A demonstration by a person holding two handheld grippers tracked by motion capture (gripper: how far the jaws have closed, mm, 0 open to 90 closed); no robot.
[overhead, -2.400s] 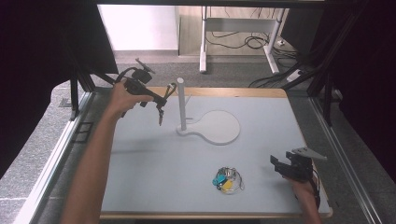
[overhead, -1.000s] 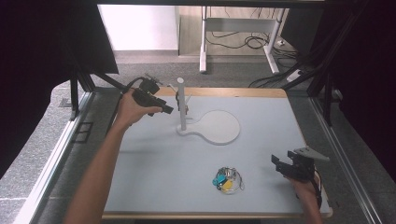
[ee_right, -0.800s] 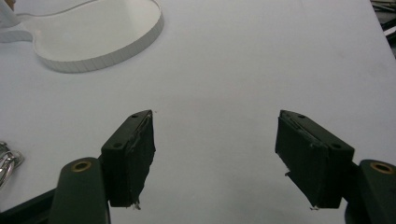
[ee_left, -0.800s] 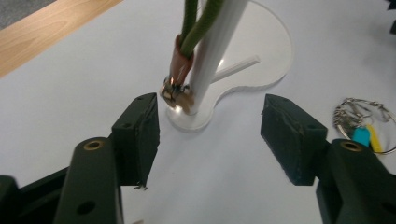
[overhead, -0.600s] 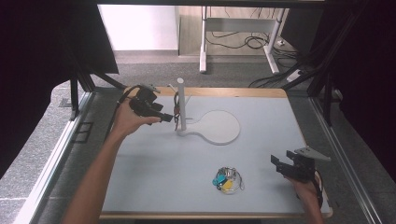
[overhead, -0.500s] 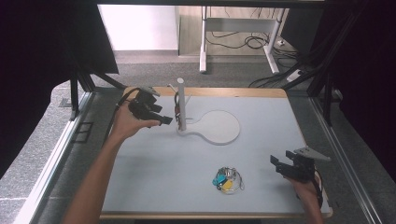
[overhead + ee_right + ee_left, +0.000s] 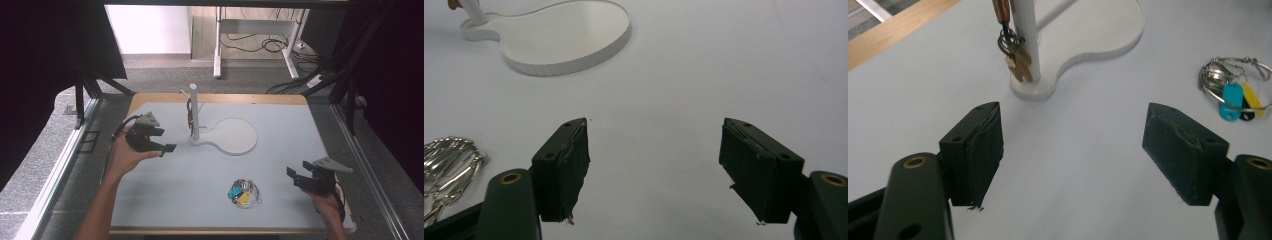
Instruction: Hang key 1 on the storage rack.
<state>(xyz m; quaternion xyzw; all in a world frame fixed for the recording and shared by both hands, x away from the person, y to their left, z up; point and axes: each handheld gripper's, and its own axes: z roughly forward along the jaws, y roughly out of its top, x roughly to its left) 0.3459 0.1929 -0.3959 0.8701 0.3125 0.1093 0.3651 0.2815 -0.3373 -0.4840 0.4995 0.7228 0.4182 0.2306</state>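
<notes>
Near the table's (image 7: 280, 165) left edge, the left gripper (image 7: 161, 146) is hovering, jaws apart; the right gripper (image 7: 295, 176), likewise gaping, is waiting by the near right corner.

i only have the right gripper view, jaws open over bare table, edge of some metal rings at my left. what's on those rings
Observer: The key bunch carries a turquoise tag and a yellow tag; in the left gripper view both tags lie beside the rings.
Operator: is anything on the white post
Observer: Yes, a second set hangs on a brown strap against the stand's post, with a tan tag at its lower end.
Operator: where's the other gripper
Observer: The left gripper is on the table's left side, jaws wide open and holding nothing, pointed toward the post.
</notes>
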